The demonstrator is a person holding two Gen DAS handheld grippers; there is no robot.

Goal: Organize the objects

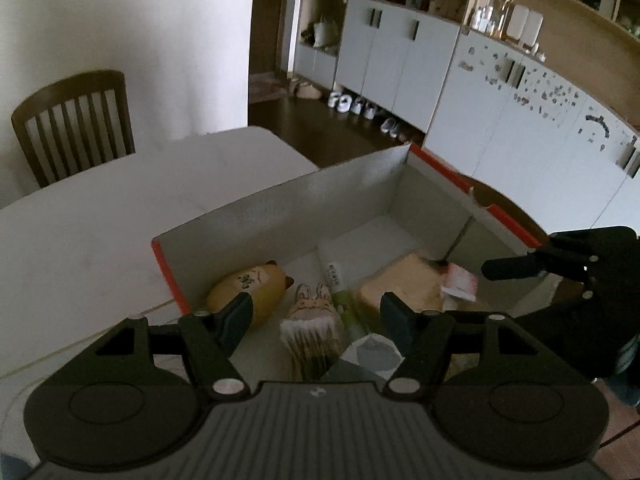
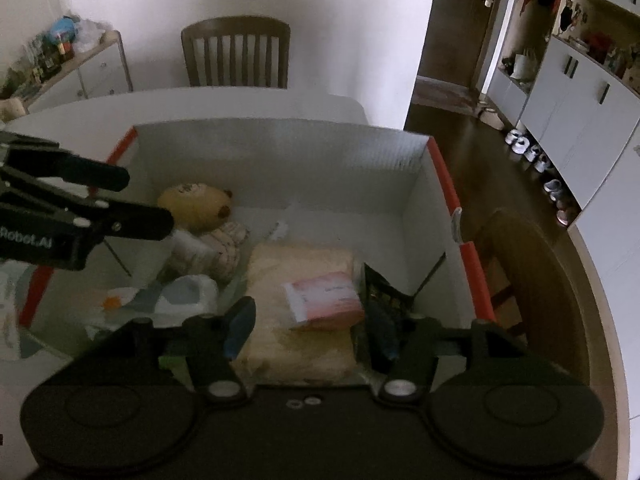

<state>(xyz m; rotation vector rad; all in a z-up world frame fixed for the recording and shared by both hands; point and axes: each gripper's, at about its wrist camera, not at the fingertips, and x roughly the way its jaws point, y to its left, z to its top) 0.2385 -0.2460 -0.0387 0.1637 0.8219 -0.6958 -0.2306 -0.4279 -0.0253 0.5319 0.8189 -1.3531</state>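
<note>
Both the left hand-held gripper (image 1: 314, 312) and the right hand-held gripper (image 2: 310, 328) hung agape and empty over the orange-edged white cardboard box (image 2: 280, 152). Inside lay a yellow plush toy (image 2: 194, 204), a pale yellow cloth (image 2: 296, 344) and what looked like a pink packet (image 2: 324, 300).

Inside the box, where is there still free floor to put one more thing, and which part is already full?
Free: the box floor along the far wall, behind the yellow plush and the beige pad, up to the far right corner. Crowded: the near half, where the plush, striped rabbit toy, tube, pad and pink packet lie close together.
</note>
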